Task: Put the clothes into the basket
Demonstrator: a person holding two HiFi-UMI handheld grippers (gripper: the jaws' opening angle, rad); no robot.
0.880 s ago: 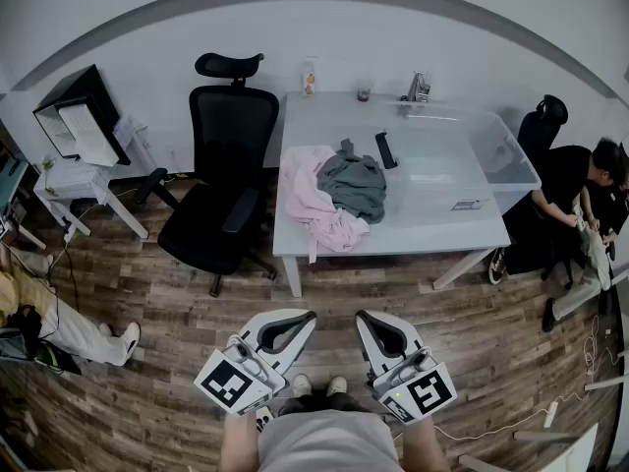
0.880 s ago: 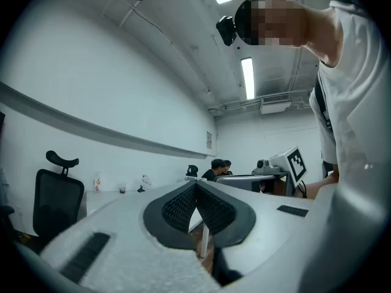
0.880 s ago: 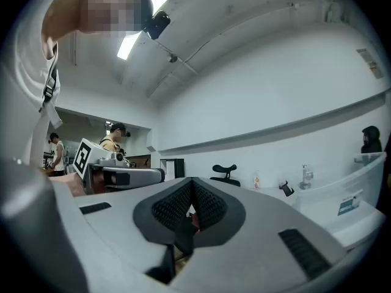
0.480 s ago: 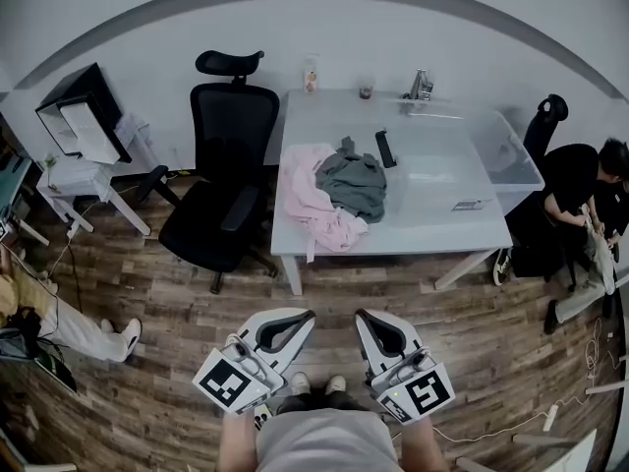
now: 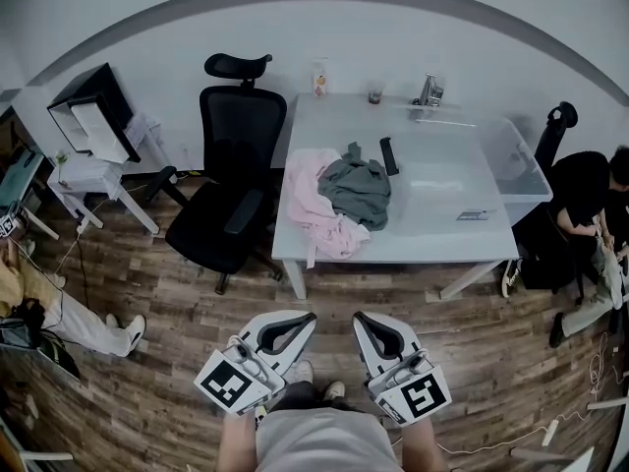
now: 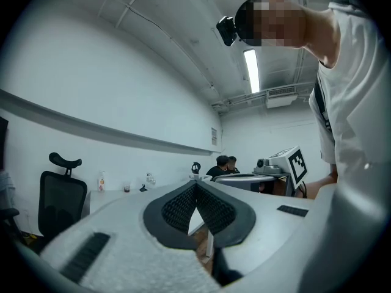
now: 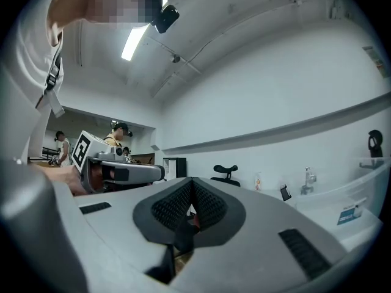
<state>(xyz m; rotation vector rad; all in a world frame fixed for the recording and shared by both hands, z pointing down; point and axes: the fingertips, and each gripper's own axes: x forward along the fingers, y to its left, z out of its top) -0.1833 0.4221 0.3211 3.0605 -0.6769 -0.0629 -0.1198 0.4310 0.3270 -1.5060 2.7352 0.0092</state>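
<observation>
On the left half of the white table (image 5: 432, 234) a pink garment (image 5: 314, 205) lies bunched, one end hanging over the front edge. A grey garment (image 5: 360, 185) rests against it on the right. The clear plastic basket (image 5: 519, 170) stands on the table's right half and looks empty. Both grippers are held low by my body, well short of the table and pointing toward it. My left gripper (image 5: 311, 315) (image 6: 196, 185) has its tips together on nothing. My right gripper (image 5: 358, 316) (image 7: 191, 180) is shut too and holds nothing.
A black office chair (image 5: 231, 195) stands left of the table. A black handset (image 5: 389, 155), a bottle (image 5: 320, 79) and a cup (image 5: 374, 95) sit on the table. A person (image 5: 590, 195) sits at the right, another (image 5: 59, 313) at the left. A side table (image 5: 88, 175) bears a monitor.
The table, the chair and the room have drifted slightly to the right in the head view. Both grippers keep the same pose, shut and empty.
</observation>
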